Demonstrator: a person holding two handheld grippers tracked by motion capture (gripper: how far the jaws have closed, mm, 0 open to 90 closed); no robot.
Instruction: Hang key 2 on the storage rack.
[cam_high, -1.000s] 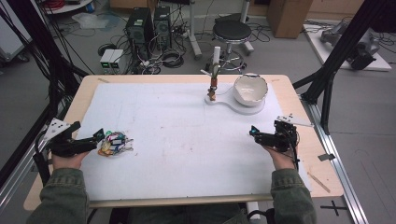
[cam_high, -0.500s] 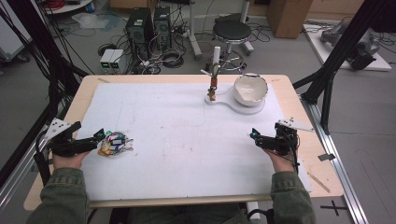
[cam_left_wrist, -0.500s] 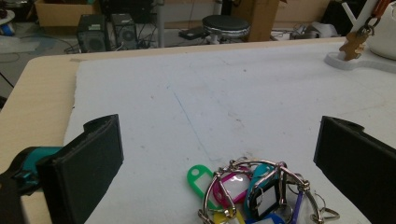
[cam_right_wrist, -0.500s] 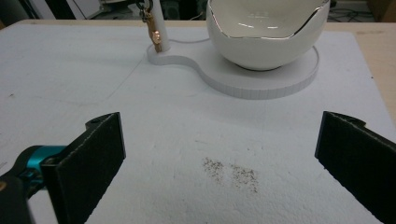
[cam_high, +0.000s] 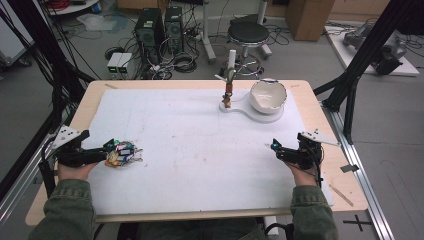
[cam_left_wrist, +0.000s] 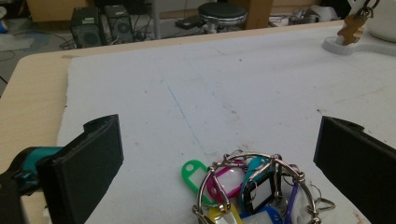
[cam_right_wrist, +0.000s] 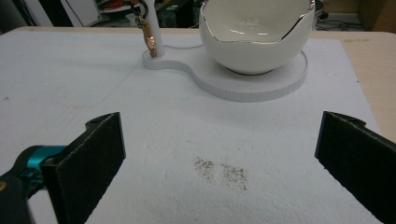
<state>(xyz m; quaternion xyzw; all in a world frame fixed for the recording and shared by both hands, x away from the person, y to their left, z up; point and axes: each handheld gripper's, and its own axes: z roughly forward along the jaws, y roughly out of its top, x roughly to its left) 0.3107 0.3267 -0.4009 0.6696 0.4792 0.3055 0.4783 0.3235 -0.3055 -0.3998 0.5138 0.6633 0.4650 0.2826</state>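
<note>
A bunch of keys with coloured plastic tags on a metal ring (cam_high: 124, 152) (cam_left_wrist: 254, 189) lies on the white mat at the left. My left gripper (cam_high: 111, 150) (cam_left_wrist: 218, 140) is open, its jaws standing wide on either side of the bunch without touching it. At the right side of the mat my right gripper (cam_high: 276, 148) (cam_right_wrist: 219, 135) is open over bare mat, with nothing between its jaws. Ahead of it a white bowl (cam_high: 268, 95) (cam_right_wrist: 257, 37) sits on a white stand base (cam_high: 246, 110) (cam_right_wrist: 261, 81), whose post (cam_high: 230, 62) (cam_right_wrist: 152, 32) carries a brown key fob (cam_high: 228, 92) (cam_right_wrist: 150, 39).
The white mat (cam_high: 200, 145) covers most of the wooden table (cam_high: 310, 92). A dark speckled stain (cam_right_wrist: 222, 170) marks the mat in front of my right gripper. Beyond the far table edge are a stool (cam_high: 248, 34), computer cases (cam_high: 150, 27) and cables on the floor.
</note>
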